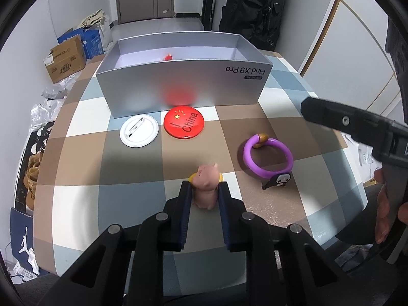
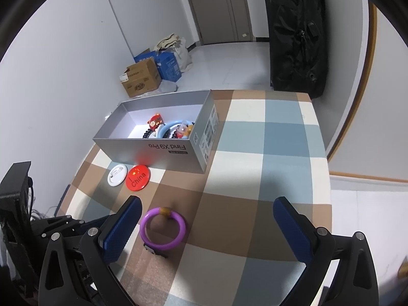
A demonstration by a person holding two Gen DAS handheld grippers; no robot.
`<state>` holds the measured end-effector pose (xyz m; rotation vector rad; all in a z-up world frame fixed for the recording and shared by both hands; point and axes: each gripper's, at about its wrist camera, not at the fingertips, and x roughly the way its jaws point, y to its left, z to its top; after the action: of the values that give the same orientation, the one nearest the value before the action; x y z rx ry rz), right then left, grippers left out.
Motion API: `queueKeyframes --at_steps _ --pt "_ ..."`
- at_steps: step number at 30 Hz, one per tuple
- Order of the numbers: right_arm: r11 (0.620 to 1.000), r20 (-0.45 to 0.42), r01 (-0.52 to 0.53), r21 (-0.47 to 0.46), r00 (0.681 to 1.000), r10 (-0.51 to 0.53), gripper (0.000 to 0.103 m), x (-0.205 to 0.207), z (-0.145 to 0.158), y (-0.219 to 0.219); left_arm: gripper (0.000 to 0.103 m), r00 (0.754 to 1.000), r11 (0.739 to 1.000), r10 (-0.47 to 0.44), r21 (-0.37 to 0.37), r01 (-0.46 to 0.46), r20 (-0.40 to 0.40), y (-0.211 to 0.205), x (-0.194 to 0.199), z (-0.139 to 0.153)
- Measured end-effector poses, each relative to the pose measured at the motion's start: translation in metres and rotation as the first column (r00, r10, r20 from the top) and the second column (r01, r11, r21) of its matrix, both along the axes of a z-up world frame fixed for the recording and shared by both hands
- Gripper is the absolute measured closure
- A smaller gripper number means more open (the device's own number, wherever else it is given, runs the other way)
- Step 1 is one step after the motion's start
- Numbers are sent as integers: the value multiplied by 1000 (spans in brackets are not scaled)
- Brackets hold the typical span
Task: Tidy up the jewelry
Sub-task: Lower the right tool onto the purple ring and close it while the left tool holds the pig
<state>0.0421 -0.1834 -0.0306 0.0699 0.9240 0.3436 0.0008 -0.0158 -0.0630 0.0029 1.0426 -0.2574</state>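
Two badges (image 1: pixel 182 122) beside grey box (image 1: pixel 183 86); purple ring (image 1: pixel 267 156) near pig (image 1: pixel 205 181).

Ahead of my left claw, the silver box (image 1: pixel 183 86) reads "Find X9 Pro" upside down on its near wall. Just in front of it, the red badge (image 1: pixel 184 125) says "I China" beside a yellow-starred flag. Far off to my left, a dark bag (image 1: pixel 23 237) carries the Jordan jumpman logo.
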Motion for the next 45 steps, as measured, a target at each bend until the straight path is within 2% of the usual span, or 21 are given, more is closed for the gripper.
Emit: queueKeyframes --at_steps 14,22,26,32,35,39,41,44,45 --pt "999 -55 13 35 998 -11 0 -4 -11 -4 88 997 991 73 -116 -71 11 25 5 15" --pt "998 -104 -30 64 994 36 0 -10 -22 7 88 994 979 107 -175 -104 3 34 9 20" --pt "995 -99 -79 55 991 84 0 -16 -24 22 88 993 973 118 -200 -113 11 40 11 24" --pt "992 -84 -128 -7 988 127 2 -18 -28 43 88 990 966 138 -224 -130 19 49 11 28" --pt "991 -74 -132 -38 989 129 7 -18 -30 50 88 989 963 145 -230 -138 17 51 11 27" --pt "986 -81 -137 -92 988 130 31 -16 -34 60 88 988 962 151 -235 -143 14 52 12 27" --pt "983 -72 -147 -109 988 139 34 -17 -34 63 88 989 961 150 -238 -143 12 52 11 27" --pt "978 -65 -159 -136 986 151 50 -17 -35 68 88 989 961 149 -238 -141 13 53 12 27" --pt "978 -65 -164 -133 986 156 49 -17 -35 68 88 989 961 150 -238 -142 13 53 12 27"
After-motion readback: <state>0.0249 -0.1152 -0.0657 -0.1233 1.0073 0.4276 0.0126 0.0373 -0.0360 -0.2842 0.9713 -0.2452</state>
